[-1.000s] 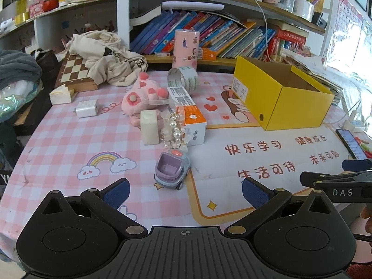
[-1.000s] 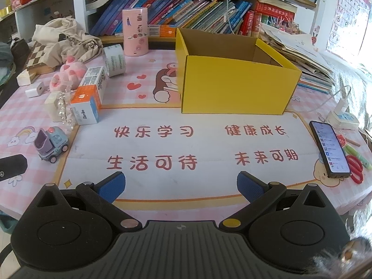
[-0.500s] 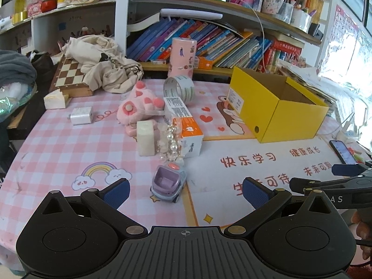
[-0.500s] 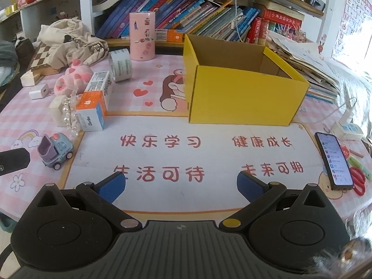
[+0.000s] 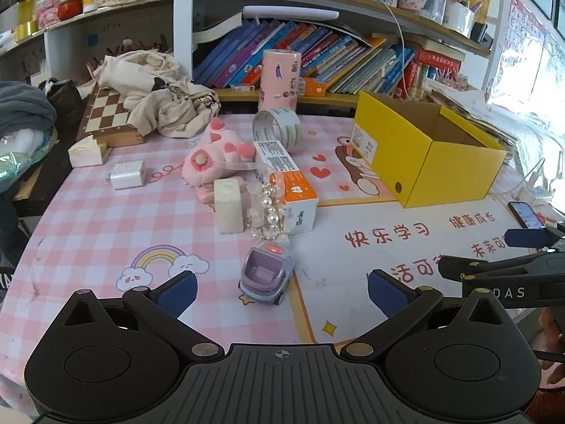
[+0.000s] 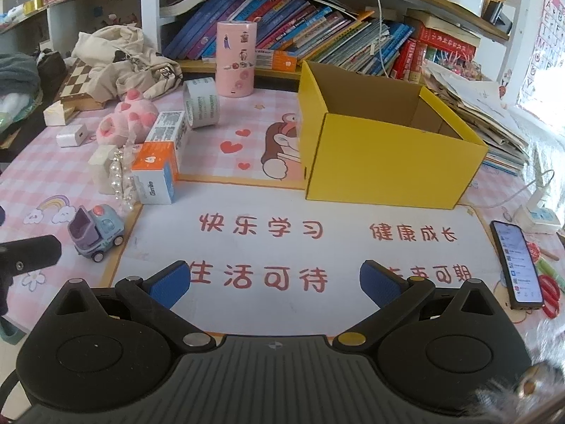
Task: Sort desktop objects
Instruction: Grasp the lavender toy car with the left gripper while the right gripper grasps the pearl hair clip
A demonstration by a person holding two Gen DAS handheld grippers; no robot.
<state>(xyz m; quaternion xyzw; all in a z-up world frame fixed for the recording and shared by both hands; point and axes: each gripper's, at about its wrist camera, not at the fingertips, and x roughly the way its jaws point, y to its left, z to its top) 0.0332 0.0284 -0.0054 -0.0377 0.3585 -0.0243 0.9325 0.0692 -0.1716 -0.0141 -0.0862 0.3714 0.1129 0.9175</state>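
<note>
Looking around: two tongs hang low over a pink checked surface (image 5: 88, 226) full of small things.
Left tongs (image 5: 281, 287): wide open, holding nothing, at the bottom of the left view.
Right tongs (image 6: 275, 280): wide open too, holding nothing, over the white mat (image 6: 346, 251) with red words.
Toy car (image 5: 265, 278): purple, low in the middle of the left view, between the left fingers and a little past their tips, not touching them.
Open room: bare checks with a rainbow on the left side of the left view; the white mat is bare in the middle of the right view.
Edges: the near edge of the surface runs under both tongs.
Yellow box (image 6: 385, 148): open on top, upper right of the right view, at the far edge of the mat.
In the way: behind the car stand an orange and white carton (image 5: 296, 200), a pearl string (image 5: 267, 212) and a white block (image 5: 229, 206), all close together.
Further back: a pink plush (image 5: 215, 157) and a tape roll (image 5: 279, 128).
Phone (image 6: 516, 263): flat at the right side.
</note>
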